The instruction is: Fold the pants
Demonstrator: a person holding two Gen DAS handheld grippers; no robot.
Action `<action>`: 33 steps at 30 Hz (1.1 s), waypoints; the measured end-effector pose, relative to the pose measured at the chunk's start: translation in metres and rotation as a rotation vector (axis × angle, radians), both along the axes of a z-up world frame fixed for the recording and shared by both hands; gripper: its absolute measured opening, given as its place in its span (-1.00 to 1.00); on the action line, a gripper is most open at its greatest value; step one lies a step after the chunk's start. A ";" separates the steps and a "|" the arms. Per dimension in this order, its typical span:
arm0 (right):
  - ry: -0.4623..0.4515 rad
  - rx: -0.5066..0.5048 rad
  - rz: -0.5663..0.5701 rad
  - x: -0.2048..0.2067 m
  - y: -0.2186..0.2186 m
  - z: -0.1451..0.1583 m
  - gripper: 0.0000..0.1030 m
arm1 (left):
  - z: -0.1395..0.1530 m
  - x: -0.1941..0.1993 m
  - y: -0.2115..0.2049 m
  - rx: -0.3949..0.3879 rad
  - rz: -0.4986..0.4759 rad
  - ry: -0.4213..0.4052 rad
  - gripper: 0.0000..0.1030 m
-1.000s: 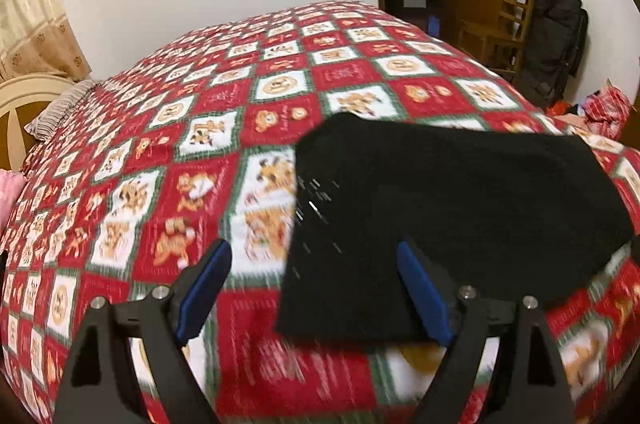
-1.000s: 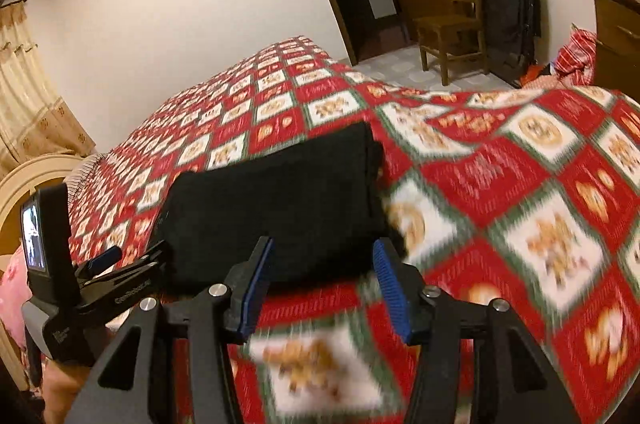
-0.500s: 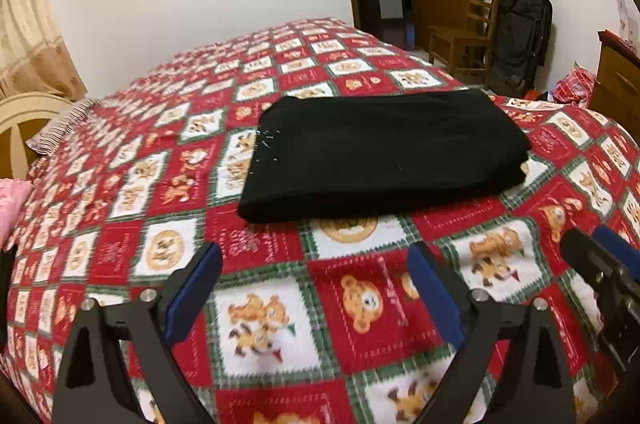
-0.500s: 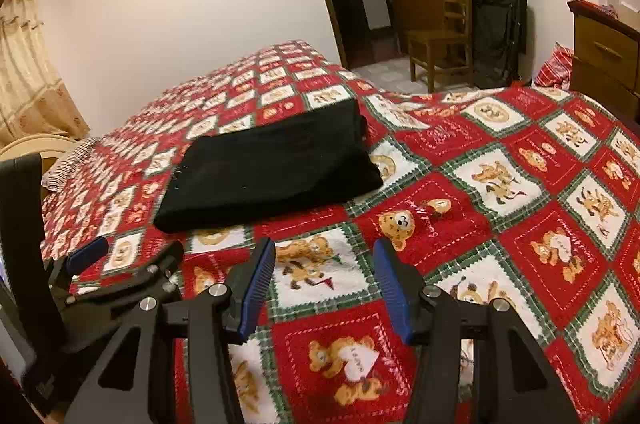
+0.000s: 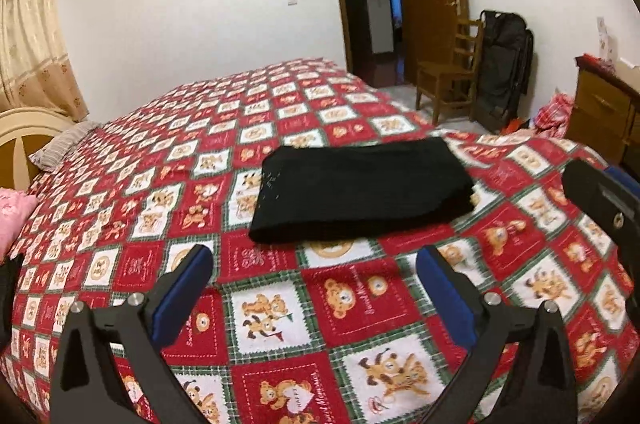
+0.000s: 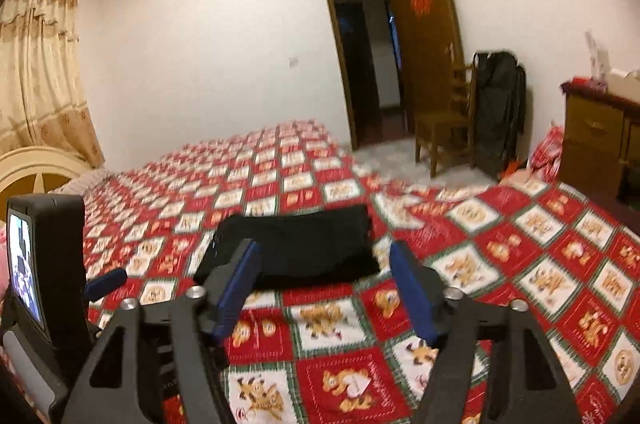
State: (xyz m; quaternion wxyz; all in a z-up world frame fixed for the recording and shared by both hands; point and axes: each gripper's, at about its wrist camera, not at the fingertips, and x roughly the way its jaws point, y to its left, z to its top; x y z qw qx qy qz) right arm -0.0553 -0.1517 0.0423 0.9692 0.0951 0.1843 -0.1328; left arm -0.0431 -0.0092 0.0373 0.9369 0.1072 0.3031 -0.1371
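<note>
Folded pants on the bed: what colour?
Plain black pants, clearest in the left wrist view.

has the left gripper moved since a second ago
Yes. The left gripper has pulled back from the folded pants; more bedspread now lies between them.

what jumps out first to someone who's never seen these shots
The red, white and green teddy-bear patchwork bedspread fills most of both views. On it lies a black pair of pants folded into a flat rectangle, ahead of both grippers. The left gripper and right gripper, black with blue pads, frame the foreground, both open and empty.
</note>
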 end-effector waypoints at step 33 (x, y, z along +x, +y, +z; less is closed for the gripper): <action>0.006 0.028 -0.055 -0.007 -0.003 0.008 0.37 | 0.011 -0.010 0.004 0.000 0.025 -0.005 1.00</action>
